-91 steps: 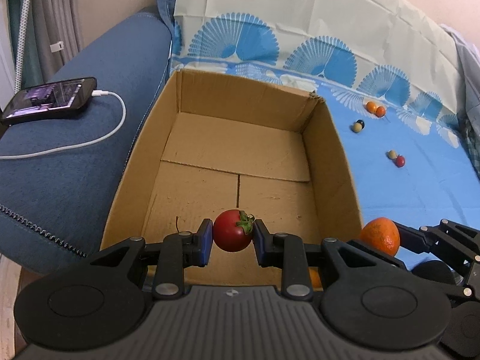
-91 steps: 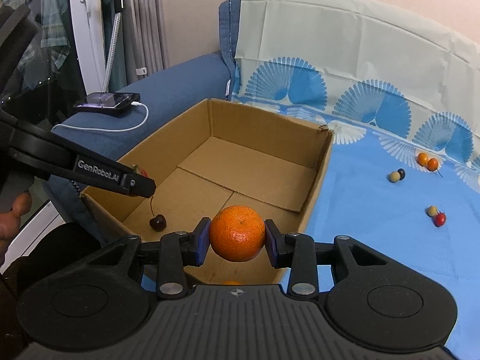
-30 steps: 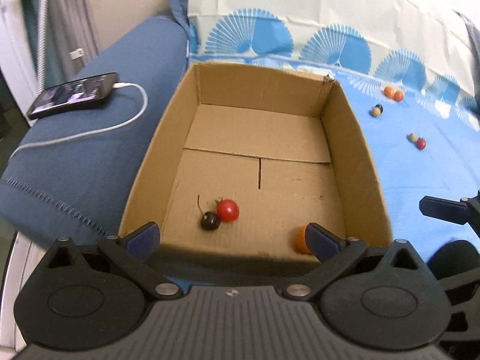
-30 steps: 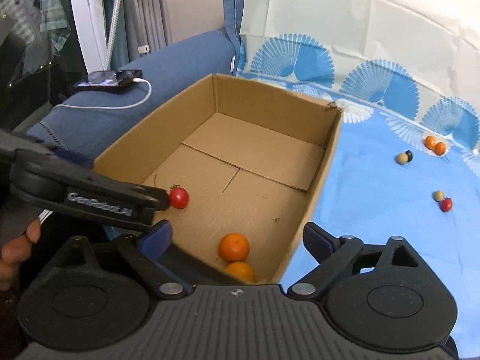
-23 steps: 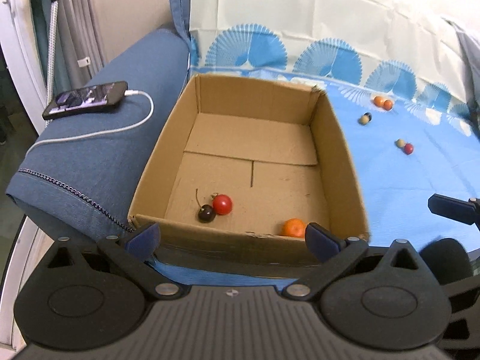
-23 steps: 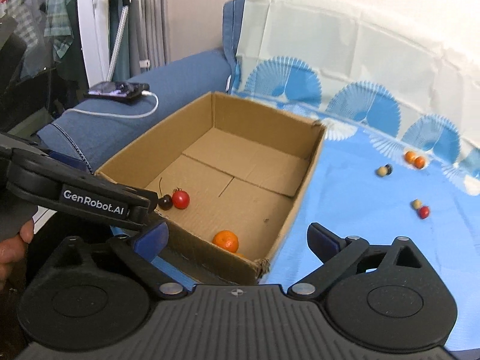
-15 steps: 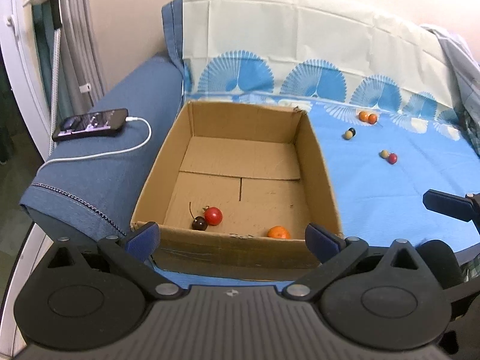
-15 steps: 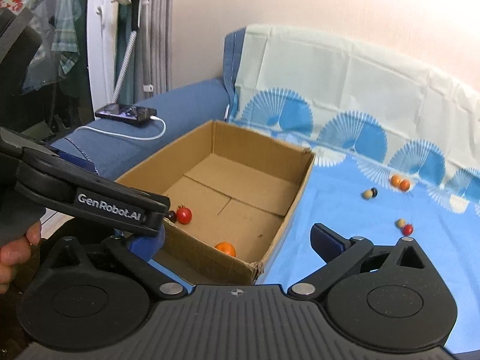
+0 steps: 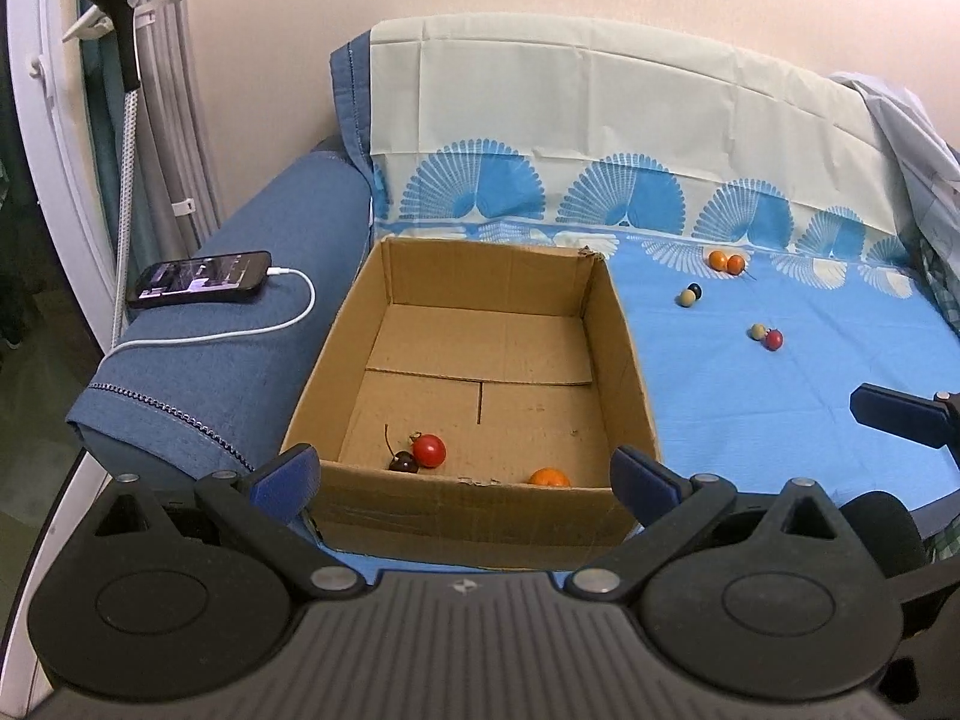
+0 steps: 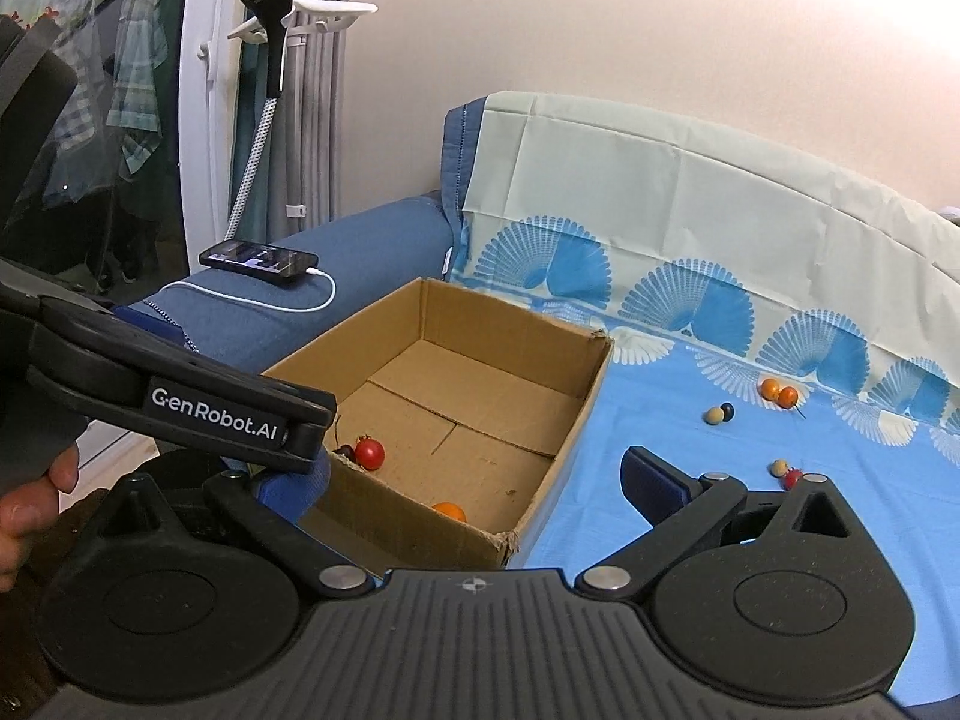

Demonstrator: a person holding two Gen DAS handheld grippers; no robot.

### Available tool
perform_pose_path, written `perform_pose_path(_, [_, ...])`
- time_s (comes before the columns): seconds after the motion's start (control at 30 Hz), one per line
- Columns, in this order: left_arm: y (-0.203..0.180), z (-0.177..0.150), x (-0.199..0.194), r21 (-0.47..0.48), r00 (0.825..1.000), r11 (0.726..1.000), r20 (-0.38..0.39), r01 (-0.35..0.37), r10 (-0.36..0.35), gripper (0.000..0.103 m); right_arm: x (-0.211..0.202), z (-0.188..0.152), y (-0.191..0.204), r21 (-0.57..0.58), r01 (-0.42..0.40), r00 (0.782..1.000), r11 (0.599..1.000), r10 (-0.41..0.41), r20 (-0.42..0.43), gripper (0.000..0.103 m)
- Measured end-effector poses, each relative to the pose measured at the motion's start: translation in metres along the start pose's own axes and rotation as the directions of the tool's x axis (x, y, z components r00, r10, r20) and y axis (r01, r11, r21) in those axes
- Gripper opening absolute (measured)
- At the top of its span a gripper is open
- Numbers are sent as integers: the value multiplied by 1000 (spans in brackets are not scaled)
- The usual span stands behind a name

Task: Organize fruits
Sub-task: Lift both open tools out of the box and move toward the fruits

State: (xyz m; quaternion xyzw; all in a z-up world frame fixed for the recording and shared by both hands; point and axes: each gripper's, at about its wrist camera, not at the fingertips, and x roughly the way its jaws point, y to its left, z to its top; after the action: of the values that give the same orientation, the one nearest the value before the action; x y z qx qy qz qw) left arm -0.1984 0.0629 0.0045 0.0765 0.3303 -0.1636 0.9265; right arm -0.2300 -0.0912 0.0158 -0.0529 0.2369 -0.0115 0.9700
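An open cardboard box (image 9: 624, 360) (image 10: 591, 396) sits on the blue sheet. Inside it lie a red tomato (image 9: 429, 450) (image 10: 369, 453), a dark cherry (image 9: 403, 464) and an orange tangerine (image 9: 549, 477) (image 10: 450, 511). Out on the sheet lie small fruits in pairs: two orange ones (image 9: 725, 262) (image 10: 778, 391), a beige and a dark one (image 9: 689, 296) (image 10: 719, 414), a beige and a red one (image 9: 766, 336) (image 10: 786, 473). My left gripper (image 9: 465, 477) is open and empty, drawn back before the box's near wall. My right gripper (image 10: 474, 483) is open wide and empty, near the box's front right corner.
A phone (image 9: 201, 277) (image 10: 259, 258) on a white charging cable lies on the blue sofa armrest (image 9: 240, 360) left of the box. A garment steamer (image 10: 273, 42) stands by the curtain. A person's hand (image 10: 30, 504) holds the left gripper's handle.
Both grippers have pulled back and risen from the box, so more of the sofa and wall shows. The right jaws widened slightly. The fruit in the box has not moved.
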Motion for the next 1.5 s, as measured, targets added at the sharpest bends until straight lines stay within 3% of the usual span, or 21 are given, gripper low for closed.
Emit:
perform_pose_path(0.6, [0, -1, 6, 9, 1000, 1000, -12, 0, 0, 103, 5, -1, -3, 22, -11, 1000, 1000, 11, -16, 102])
perform_pose_path(1.5, [-10, 12, 51, 26, 993, 1000, -117, -5, 8, 103, 38, -10, -27, 103, -10, 998, 995, 17, -64, 102])
